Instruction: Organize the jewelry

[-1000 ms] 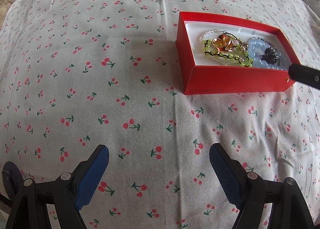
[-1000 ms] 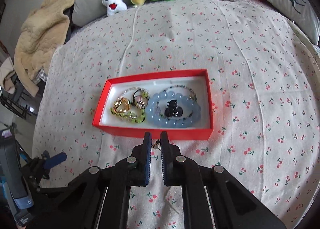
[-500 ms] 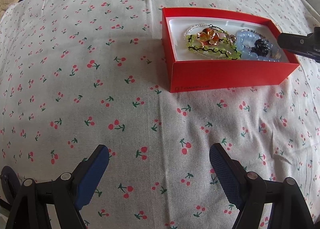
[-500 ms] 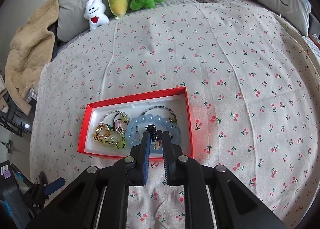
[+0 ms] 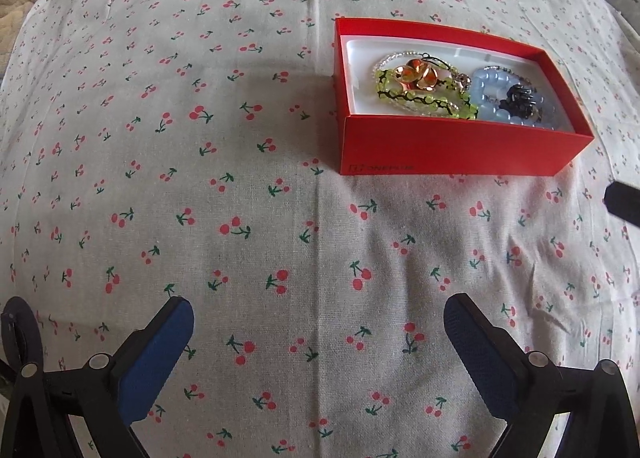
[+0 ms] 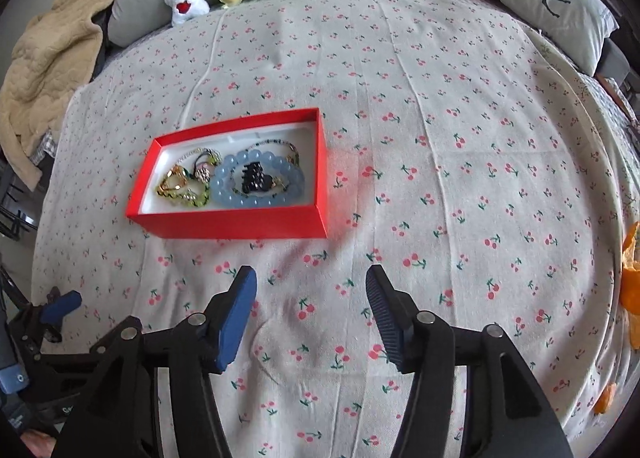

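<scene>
We see right tongs [image 6: 311,286] just opened, empty, near open red cardboard box [image 6: 240,223] (beaded bracelets inside); left tongs [image 5: 319,322] wide open, empty, over cherry-print bedsheet [image 5: 200,178].

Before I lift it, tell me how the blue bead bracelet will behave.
The blue bead bracelet is a loop of round beads, so it will probably sag and swing. Glossy beads may slip between fingers. The black clip lying inside the loop could snag or tumble out.
</scene>
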A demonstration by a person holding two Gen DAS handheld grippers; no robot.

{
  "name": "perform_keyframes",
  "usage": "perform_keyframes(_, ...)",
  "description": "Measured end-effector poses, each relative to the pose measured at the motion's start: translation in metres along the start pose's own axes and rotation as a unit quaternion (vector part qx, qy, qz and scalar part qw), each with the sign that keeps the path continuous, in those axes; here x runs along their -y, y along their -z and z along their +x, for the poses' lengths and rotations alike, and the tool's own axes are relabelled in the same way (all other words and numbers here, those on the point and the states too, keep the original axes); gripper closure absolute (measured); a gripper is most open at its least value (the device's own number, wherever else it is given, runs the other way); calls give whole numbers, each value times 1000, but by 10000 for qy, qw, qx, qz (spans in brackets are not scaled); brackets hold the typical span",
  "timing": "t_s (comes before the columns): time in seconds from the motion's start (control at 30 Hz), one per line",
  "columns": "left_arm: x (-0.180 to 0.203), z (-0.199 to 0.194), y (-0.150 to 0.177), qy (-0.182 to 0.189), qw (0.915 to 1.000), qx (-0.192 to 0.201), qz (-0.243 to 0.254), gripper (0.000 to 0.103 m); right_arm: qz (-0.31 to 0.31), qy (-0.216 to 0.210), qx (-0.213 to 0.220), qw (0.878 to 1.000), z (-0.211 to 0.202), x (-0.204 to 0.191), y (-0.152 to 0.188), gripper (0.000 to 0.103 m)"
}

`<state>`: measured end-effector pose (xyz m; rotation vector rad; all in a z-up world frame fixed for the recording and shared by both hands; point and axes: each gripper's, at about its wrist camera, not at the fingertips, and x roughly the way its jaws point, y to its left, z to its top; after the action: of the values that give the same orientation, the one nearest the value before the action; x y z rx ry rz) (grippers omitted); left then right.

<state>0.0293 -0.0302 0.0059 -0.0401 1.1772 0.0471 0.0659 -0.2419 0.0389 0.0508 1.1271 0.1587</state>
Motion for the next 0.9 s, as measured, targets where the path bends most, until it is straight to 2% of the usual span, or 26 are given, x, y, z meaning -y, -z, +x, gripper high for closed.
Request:
perform_keyframes(0.07, 2, -4, 1, -21, 10000, 63, -24, 0, -58, 139, -42, 9999, -2, 1, 8, 21)
perform_keyframes(0.23, 8, -13, 3, -21, 9997, 229, -69, 0, -197, 408, 1, 9990, -7, 2, 19, 10)
perform_keyframes(0.4, 14, -14, 3, -98, 9995, 278, -84, 0, -371, 621, -11, 9974, -8, 0, 23, 9)
perform_keyframes(0.9, 16, -9, 4, -205, 9995, 259, -29, 0, -518, 647, -88, 9965, -2, -9, 23, 9)
